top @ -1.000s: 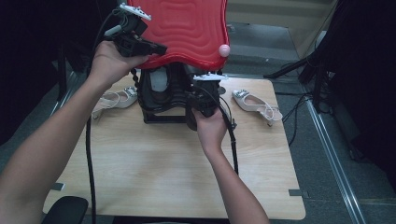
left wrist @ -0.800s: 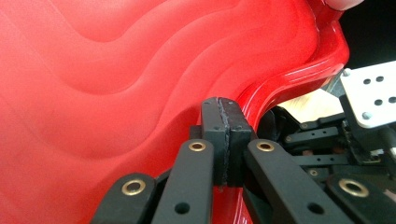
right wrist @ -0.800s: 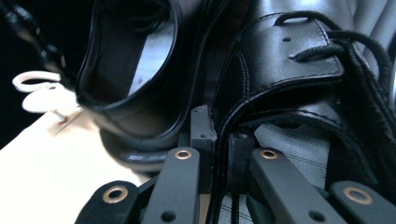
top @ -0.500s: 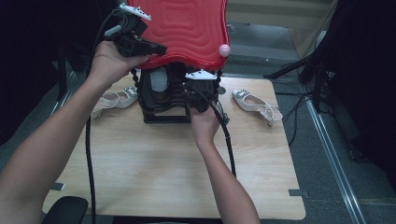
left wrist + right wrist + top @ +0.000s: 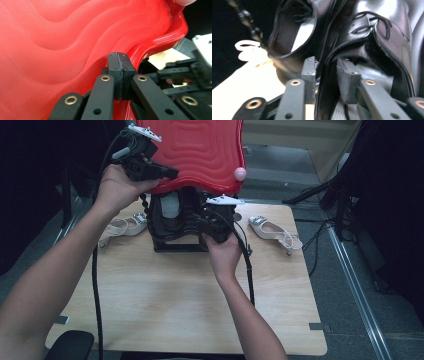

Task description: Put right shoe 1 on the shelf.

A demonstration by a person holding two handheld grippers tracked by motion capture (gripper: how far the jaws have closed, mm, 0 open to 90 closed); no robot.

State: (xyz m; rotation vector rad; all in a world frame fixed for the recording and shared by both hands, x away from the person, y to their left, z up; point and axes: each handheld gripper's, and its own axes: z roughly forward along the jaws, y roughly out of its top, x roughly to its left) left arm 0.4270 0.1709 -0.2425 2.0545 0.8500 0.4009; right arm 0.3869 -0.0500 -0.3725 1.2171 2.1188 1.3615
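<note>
A black bag (image 5: 172, 220) stands at the back of the wooden table (image 5: 175, 295), with its wavy red lid (image 5: 200, 150) lifted high. My left gripper (image 5: 172, 171) is up at the lid's lower left rim; its pads (image 5: 120, 72) press together on the edge of the red lid (image 5: 62, 37). My right gripper (image 5: 200, 222) reaches into the bag's front from the right. Its jaws (image 5: 325, 72) stand open, straddling a black leather edge of the bag (image 5: 367, 37).
One white sandal (image 5: 125, 226) lies left of the bag and another (image 5: 272, 231) right of it. A pink ball (image 5: 240, 173) sits at the lid's right corner. A chain strap (image 5: 247, 17) hangs by the bag's opening. Dark stands and cables surround the table.
My right gripper has pushed a little left and deeper into the bag's front. The left gripper keeps the red lid raised in the same place.
</note>
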